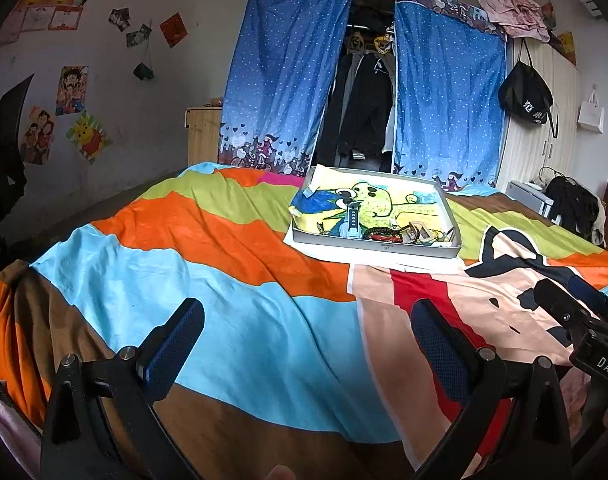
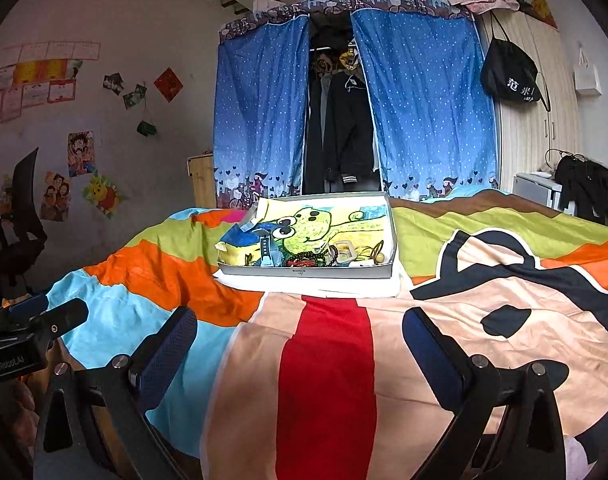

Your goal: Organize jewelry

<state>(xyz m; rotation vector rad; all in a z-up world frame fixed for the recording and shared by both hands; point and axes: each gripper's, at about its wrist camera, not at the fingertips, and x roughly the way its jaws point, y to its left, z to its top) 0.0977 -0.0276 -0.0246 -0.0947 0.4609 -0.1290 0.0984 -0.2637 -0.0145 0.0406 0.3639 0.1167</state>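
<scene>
A shallow grey box [image 1: 374, 246] [image 2: 304, 271] lined with a cartoon drawing lies on the bed ahead of both grippers. Along its near side lie a blue-strapped watch [image 1: 352, 222] [image 2: 267, 249], a dark bead bracelet [image 1: 384, 234] [image 2: 308, 258] and several other tangled pieces [image 1: 424, 234] [image 2: 356, 254]. My left gripper [image 1: 308, 328] hovers open over the blanket, well short of the box, with nothing between its fingers. My right gripper [image 2: 299, 334] is open too, empty and also short of the box. Each gripper shows at the edge of the other's view.
A colourful striped blanket [image 1: 223, 280] [image 2: 504, 300] covers the bed. White paper [image 1: 384, 258] lies under the box. Behind stand a blue curtained wardrobe [image 1: 283, 80] with hanging clothes, a wooden cabinet [image 1: 203, 136], a black chair [image 2: 15, 220] at left and furniture with clothes at right [image 2: 580, 192].
</scene>
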